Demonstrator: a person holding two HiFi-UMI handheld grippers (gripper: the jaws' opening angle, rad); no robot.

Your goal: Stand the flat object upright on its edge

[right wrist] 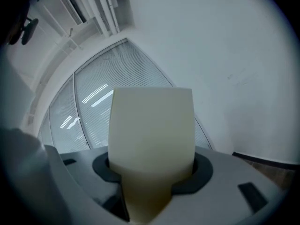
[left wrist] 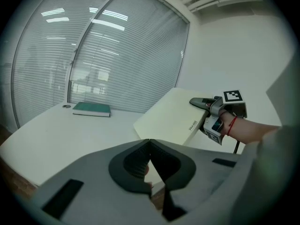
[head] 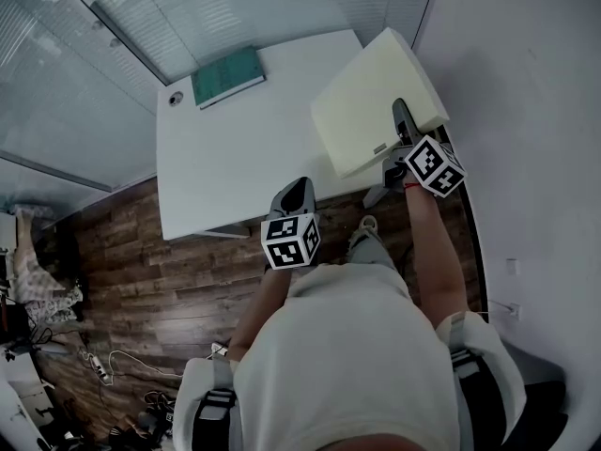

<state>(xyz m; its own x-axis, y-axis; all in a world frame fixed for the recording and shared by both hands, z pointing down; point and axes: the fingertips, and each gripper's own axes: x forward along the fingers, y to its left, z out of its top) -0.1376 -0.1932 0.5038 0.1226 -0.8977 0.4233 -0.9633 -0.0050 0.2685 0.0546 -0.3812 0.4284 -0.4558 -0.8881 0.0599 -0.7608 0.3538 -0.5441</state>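
Observation:
A thick cream slab is tilted above the right end of the white table. My right gripper is shut on its raised near-right edge. From the left gripper view the slab slopes down to the left, its low corner at or close to the tabletop, with the right gripper at its high side. In the right gripper view the slab fills the gap between the jaws. My left gripper hovers at the table's near edge, shut with nothing in it.
A green book lies at the table's far side, with a small round grommet to its left. Window blinds run behind and to the left of the table. A white wall stands close on the right, and dark wood floor lies below.

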